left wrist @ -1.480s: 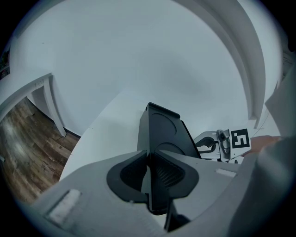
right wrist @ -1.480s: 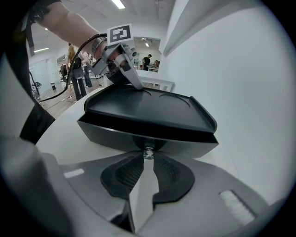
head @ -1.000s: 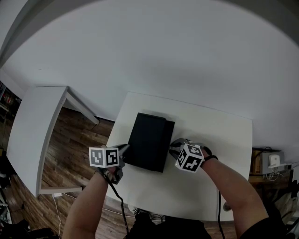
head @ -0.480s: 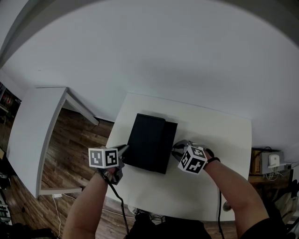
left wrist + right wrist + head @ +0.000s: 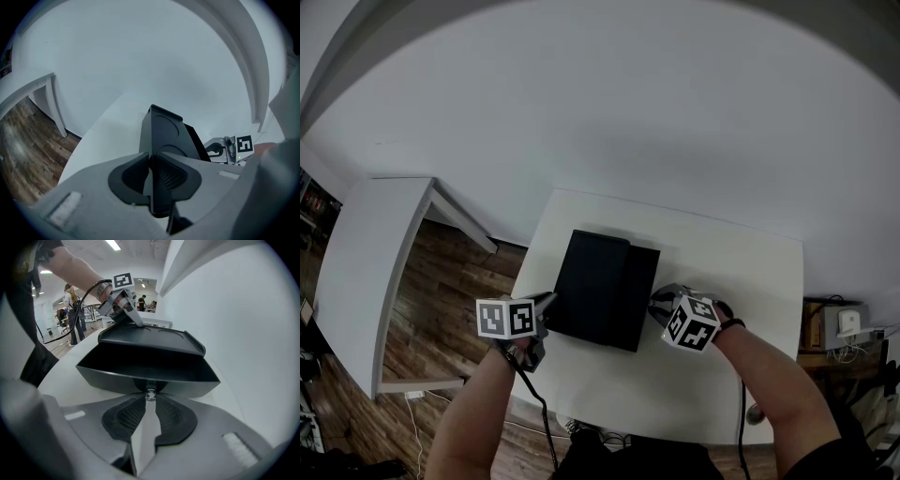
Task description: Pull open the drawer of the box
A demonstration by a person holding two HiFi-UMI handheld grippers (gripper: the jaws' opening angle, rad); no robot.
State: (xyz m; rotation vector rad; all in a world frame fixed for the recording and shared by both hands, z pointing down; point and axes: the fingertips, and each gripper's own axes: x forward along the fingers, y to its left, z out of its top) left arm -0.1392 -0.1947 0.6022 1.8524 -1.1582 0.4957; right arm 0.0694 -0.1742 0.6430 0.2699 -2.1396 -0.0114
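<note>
The white surface [image 5: 741, 281] carries one item, a black box [image 5: 602, 286], which sits at its middle. A second white table [image 5: 366, 272] stands apart to the left over a wood floor [image 5: 441, 281].

The box lies with its long side running near to far. Its drawer [image 5: 140, 363] stands partly out of the right side, toward the right gripper. The right gripper view looks into the drawer's dark interior, with the box top [image 5: 150, 337] above it.

The left gripper [image 5: 551, 300] is at the near left corner of the box. In its own view the left gripper [image 5: 152, 158] has its jaws closed on a thin upright edge of the box [image 5: 164, 129], with both ribbed pads pressed against it.

The right gripper [image 5: 658, 300] is at the right side of the box, against the drawer front. In its own view the right gripper [image 5: 150, 398] has its jaws nearly together. Their tips pinch a small metal knob [image 5: 150, 393] at the middle of the drawer front. Behind the tips the pads spread apart, with nothing else between them.

Each gripper is visible in the other's view across the box: the right gripper [image 5: 229, 146] and the left gripper [image 5: 125, 303].

People [image 5: 72, 305] stand far off in the room behind.
</note>
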